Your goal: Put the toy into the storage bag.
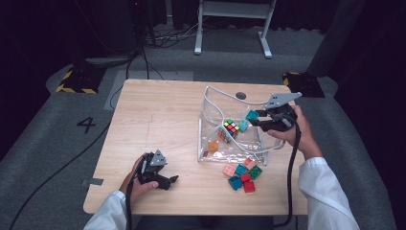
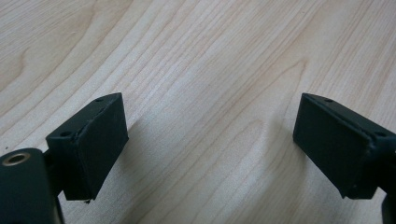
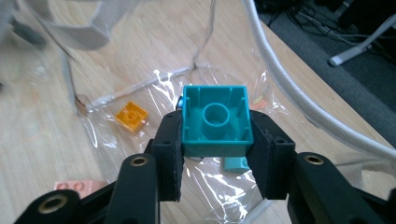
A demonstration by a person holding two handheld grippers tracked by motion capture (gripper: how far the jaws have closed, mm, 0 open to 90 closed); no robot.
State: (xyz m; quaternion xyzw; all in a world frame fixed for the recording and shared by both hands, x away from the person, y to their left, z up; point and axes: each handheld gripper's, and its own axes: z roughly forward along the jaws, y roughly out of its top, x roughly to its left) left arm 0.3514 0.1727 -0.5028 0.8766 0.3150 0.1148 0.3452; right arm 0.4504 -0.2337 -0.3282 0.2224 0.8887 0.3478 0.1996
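Pale wood grain runs across the tabletop, with grey carpet and dark curtains around it. At the near left corner my left tongs rest low over bare wood, jaws spread wide with nothing between them; the left gripper view shows the two black pads well apart above plain boards.

Toward the middle-right lies a clear plastic pouch with a white zip edge, its mouth standing open. Inside it I can see a colour cube, a light teal brick just beside it, and an orange brick lower down. In front of the pouch, on bare wood, sits a small cluster of loose bricks in pink, teal, red and green, touching one another.

At the right, my right tongs hover over the pouch's open mouth, closed on a teal brick. The right gripper view shows that brick pinched at its two sides, hollow underside facing the camera, above the crinkled plastic and the orange brick.
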